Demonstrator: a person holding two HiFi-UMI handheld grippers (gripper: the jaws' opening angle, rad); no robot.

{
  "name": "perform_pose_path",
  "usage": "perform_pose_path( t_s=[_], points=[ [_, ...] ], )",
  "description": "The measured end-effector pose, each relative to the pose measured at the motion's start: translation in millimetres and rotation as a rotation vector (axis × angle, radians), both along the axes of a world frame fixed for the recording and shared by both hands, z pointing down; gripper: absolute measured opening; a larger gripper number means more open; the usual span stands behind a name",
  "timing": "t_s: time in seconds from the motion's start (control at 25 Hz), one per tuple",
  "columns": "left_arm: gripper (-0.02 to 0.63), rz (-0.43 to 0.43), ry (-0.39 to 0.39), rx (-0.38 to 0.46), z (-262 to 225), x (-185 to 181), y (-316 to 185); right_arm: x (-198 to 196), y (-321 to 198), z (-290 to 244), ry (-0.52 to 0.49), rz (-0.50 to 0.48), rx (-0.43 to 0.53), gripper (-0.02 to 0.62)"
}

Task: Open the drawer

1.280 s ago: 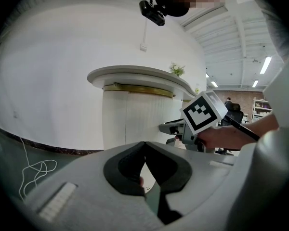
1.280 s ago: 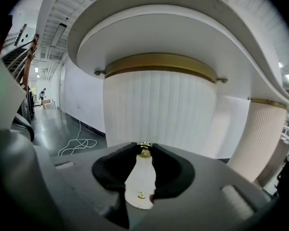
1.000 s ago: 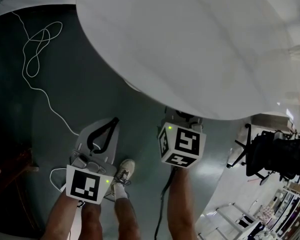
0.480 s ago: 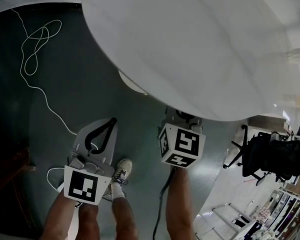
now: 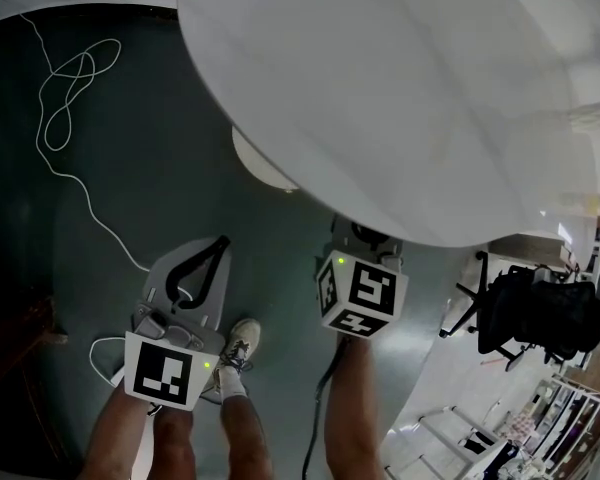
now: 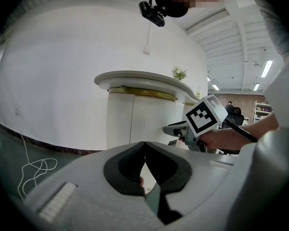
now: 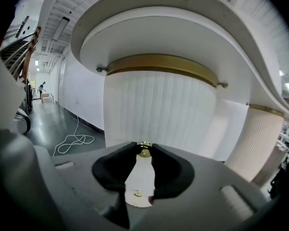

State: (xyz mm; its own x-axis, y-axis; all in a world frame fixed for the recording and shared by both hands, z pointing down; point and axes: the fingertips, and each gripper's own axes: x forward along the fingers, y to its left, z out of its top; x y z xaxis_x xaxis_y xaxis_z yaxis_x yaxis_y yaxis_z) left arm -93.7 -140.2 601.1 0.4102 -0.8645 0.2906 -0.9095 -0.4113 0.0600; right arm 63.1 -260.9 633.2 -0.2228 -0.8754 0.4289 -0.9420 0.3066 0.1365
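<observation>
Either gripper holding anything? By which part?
Right gripper grips the gold knob on the drawer front, pinched between its jaw tips. Left gripper is shut, holding nothing.

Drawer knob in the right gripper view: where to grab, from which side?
Grip the small brass knob by its round head, one jaw either side, coming straight in from the front. It stands proud of the fluted white front, which shows no edge to catch. The right gripper is shut on it that way.

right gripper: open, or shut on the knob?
Shut on the knob: in the right gripper view, jaw tips pinch it.
</observation>
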Motion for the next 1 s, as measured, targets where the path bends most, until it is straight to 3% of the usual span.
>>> perform_pose_path(
  t_s=[0.32,1.0],
  points=[
    [0.009,0.029,-0.012,0.019,-6,-5,6,7,73,4,-0.014,0.006,0.005,0.104],
    [0.009,0.083,-0.027,0.010,-11,20,62,23,149,5,-0.031,0.035,-0.013,0.106]
  ],
)
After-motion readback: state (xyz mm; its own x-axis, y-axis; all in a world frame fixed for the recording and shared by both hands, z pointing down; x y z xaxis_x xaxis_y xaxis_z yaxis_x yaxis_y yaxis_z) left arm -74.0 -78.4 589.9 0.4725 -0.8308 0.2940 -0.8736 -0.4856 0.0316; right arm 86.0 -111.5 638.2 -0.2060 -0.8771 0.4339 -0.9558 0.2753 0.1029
